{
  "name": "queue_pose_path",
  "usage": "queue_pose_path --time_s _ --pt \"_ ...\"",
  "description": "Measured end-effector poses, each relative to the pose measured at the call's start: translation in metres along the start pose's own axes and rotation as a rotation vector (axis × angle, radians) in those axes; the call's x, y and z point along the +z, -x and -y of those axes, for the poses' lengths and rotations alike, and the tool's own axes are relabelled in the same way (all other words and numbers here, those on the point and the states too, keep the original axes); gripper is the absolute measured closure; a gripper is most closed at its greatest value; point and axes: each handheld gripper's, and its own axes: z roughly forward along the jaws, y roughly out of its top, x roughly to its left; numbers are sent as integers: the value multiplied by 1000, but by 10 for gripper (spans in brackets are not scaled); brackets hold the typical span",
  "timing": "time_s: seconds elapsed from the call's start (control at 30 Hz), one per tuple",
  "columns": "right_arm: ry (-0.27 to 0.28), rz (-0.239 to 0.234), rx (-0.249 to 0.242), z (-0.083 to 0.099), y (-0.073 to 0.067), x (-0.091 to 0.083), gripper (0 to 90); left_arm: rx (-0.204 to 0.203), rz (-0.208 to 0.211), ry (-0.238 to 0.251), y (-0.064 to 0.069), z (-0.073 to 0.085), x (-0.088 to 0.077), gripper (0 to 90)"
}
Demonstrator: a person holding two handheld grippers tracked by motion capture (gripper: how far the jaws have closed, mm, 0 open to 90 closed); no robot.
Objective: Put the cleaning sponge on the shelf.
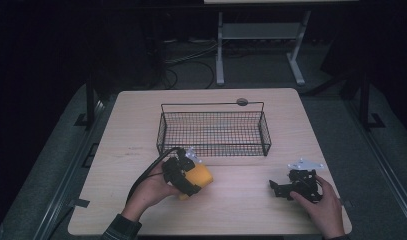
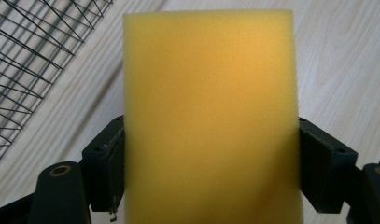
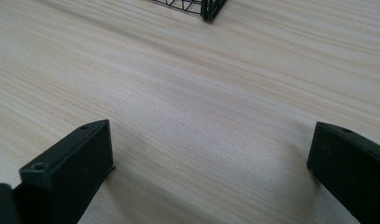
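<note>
A yellow sponge block [image 1: 200, 176] is held in my left gripper [image 1: 183, 176], just in front of the black wire basket [image 1: 213, 131]. In the left gripper view the yellow sponge [image 2: 208, 116] stands between both black jaws, whose pads press its two sides. The basket's mesh [image 2: 24, 60] shows at that view's upper left. My right gripper [image 1: 278, 189] rests low over the table at the front right, held by a hand. In the right gripper view its jaws stand wide apart over bare wood, with nothing between them [image 3: 211, 172].
The light wooden table [image 1: 131, 125] carries the basket near its middle; a corner of the basket [image 3: 208, 9] shows at the top of the right gripper view. A round grey cap [image 1: 242, 102] sits at the table's far edge. A white desk frame [image 1: 261, 35] stands beyond.
</note>
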Motion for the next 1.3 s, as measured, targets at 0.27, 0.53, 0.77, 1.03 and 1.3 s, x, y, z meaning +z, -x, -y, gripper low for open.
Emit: queue_pose_path --time_s 0.27,0.53,0.77,1.03,1.3 --pt "0 0 0 0 0 0 0 5 -5 12 -5 -7 -9 224" --pt "0 0 1 0 0 0 0 2 -7 16 -11 -13 -17 224" --pt "0 -2 1 0 0 0 0 -4 -10 33 -19 -20 -24 224" --pt "0 -1 1 0 0 0 0 -20 -19 40 -30 -26 -29 224" --pt "0 -1 1 0 0 0 0 -33 -38 45 -42 -34 -37 225"
